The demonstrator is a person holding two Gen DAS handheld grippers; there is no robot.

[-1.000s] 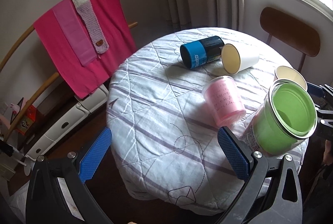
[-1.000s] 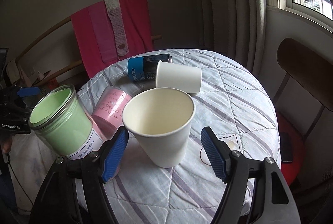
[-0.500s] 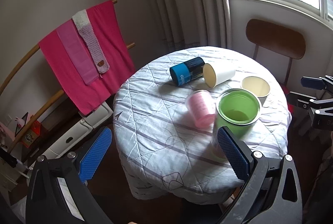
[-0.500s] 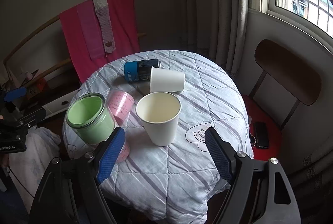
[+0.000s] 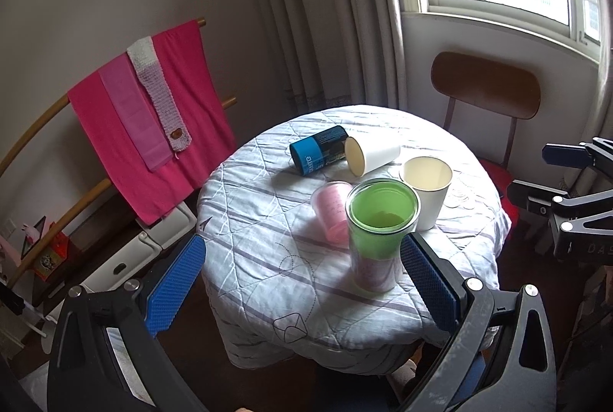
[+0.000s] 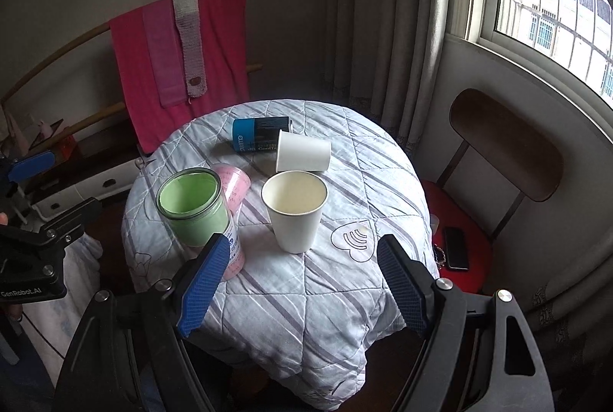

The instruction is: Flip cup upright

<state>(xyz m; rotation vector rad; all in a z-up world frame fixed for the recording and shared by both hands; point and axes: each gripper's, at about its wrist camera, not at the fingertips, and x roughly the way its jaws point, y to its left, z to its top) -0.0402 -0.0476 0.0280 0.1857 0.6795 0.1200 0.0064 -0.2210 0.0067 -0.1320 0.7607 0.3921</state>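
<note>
Distance is my main concern: both of my hand-held grippers sit back from the desk [image 6: 306, 297], holding nothing. The left hand-held gripper [image 5: 302, 282] has its blue pads spread wide apart, and so does the right hand-held gripper [image 6: 302, 282].

One white paper cup [image 6: 295, 211] already stands upright near the middle of the quilted cover, mouth up, directly ahead of my right tool and between its pads in that view. Beyond it, a second white paper cup [image 6: 302, 156] lies on its side, and I judge that to be the one left to flip. In the right view its long axis runs roughly left to right, mouth toward the left, base toward the right. It rests against or just beside a blue can [image 6: 260, 133] that also lies flat behind it; I cannot tell whether they touch.

From my left tool the lying cup [image 5: 369, 155] is farther off, behind the green glass jar [image 5: 381, 228] and a pink cup [image 5: 331, 213], with its open mouth facing that camera. So I judge the right side nearer and better lined up, though the upright cup stands in the straight path; I would come in over or around it and close across the cup's width.
</note>
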